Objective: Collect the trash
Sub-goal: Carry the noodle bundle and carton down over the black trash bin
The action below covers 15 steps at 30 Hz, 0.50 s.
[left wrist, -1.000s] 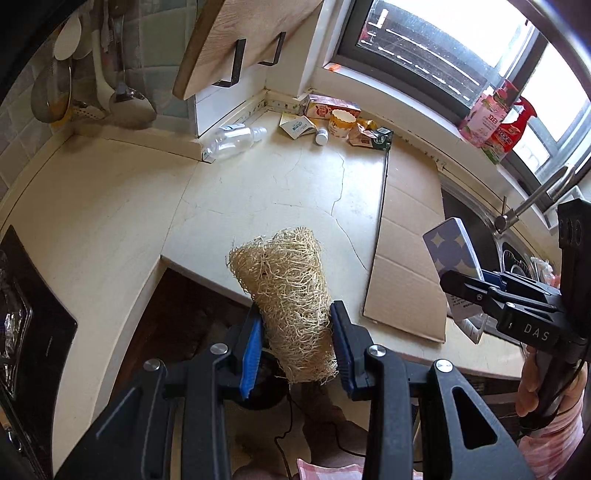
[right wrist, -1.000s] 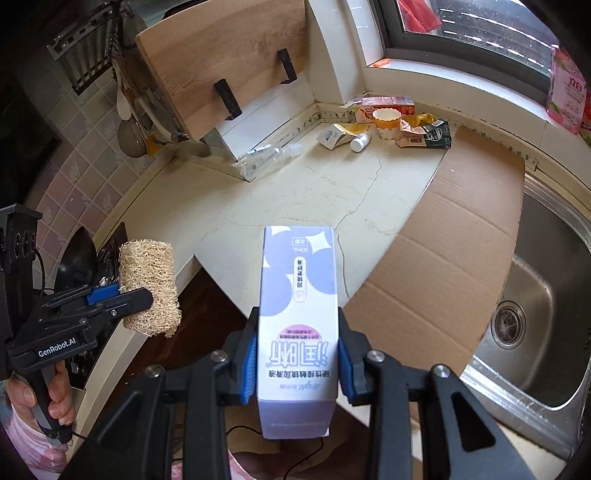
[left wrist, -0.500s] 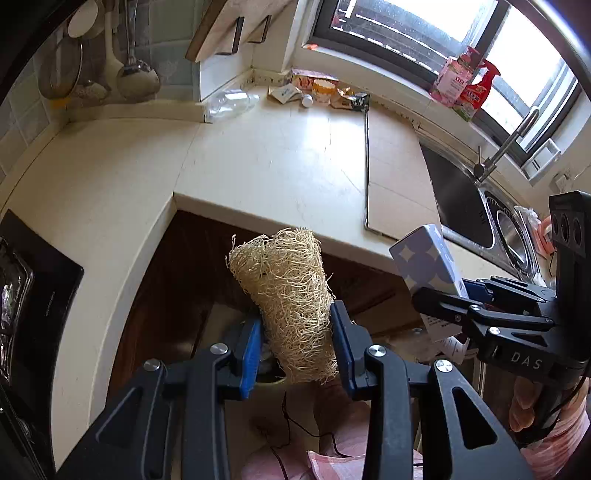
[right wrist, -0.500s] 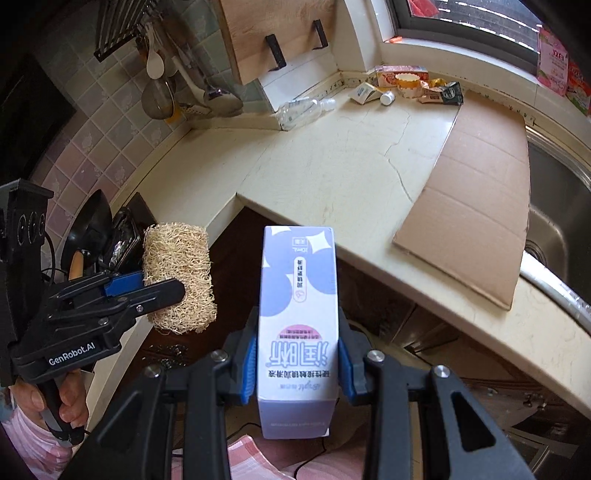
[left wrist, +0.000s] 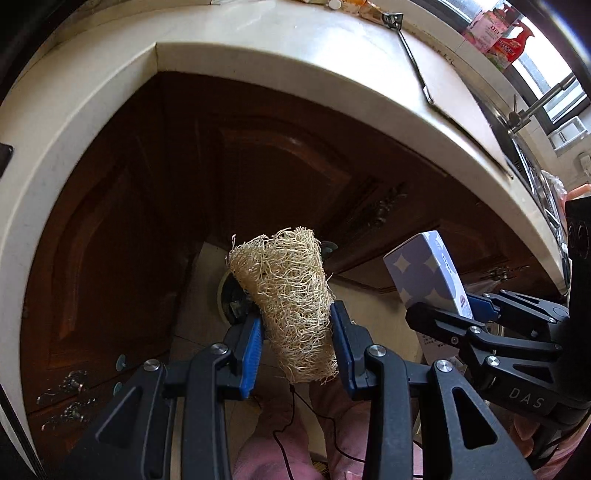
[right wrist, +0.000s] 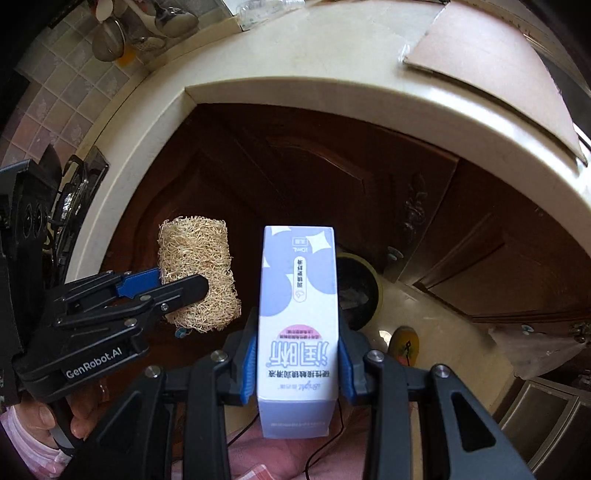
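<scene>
A tan loofah sponge (left wrist: 291, 295) stands pinched between the blue pads of my left gripper (left wrist: 295, 332), which is shut on it. My right gripper (right wrist: 297, 354) is shut on a white and purple carton (right wrist: 298, 306) with printed text. Both grippers point steeply down in front of the dark wooden cabinet doors. On the floor beneath them sits a round bin (right wrist: 360, 291) with a dark inside; in the left wrist view the loofah hides most of the bin (left wrist: 231, 299). The right gripper with the carton (left wrist: 428, 273) shows at the right of the left wrist view, and the loofah (right wrist: 195, 269) shows at the left of the right wrist view.
The pale stone counter edge (left wrist: 258, 62) curves overhead, with a cardboard sheet (right wrist: 491, 62) lying on it. More trash (left wrist: 354, 3) lies at the counter's far back. Brown cabinet doors (right wrist: 332, 177) stand close ahead. A person's pink-clad legs (left wrist: 280, 443) are below the grippers.
Both grippers have dropped from above the counter to below its edge, in front of the cabinet doors. The loofah and the carton stay gripped. The floor bin has come into view.
</scene>
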### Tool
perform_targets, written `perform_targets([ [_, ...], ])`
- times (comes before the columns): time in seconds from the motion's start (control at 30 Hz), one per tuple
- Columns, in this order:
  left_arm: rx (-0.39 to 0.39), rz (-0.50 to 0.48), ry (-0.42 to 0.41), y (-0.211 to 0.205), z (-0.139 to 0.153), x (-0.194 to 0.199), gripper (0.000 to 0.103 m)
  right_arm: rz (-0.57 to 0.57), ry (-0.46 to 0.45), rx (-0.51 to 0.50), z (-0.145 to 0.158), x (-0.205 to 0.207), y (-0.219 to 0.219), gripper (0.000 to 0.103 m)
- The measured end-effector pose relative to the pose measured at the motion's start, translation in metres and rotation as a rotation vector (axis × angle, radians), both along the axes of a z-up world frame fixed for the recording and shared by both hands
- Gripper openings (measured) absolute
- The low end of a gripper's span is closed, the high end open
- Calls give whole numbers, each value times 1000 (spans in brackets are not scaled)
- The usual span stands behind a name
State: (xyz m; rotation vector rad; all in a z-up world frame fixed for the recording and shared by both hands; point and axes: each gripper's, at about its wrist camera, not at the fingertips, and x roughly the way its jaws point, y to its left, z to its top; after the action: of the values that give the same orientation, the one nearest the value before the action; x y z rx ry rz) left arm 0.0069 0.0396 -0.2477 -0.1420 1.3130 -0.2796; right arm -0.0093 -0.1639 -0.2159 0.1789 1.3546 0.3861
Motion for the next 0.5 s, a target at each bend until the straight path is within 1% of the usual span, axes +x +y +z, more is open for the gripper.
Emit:
perform_targets([
  [0.07,-8,9,20,-2,-25,-1,34,-14,14,19,-21,-1,-2,35],
  [0.33,-11,60,76,-5,-118,0,34,-27,66,28,-114,-2,-2,36],
  [0.5,-16,76,87,-7,-169,9,35,-27,111,1,-173,3,1,36],
])
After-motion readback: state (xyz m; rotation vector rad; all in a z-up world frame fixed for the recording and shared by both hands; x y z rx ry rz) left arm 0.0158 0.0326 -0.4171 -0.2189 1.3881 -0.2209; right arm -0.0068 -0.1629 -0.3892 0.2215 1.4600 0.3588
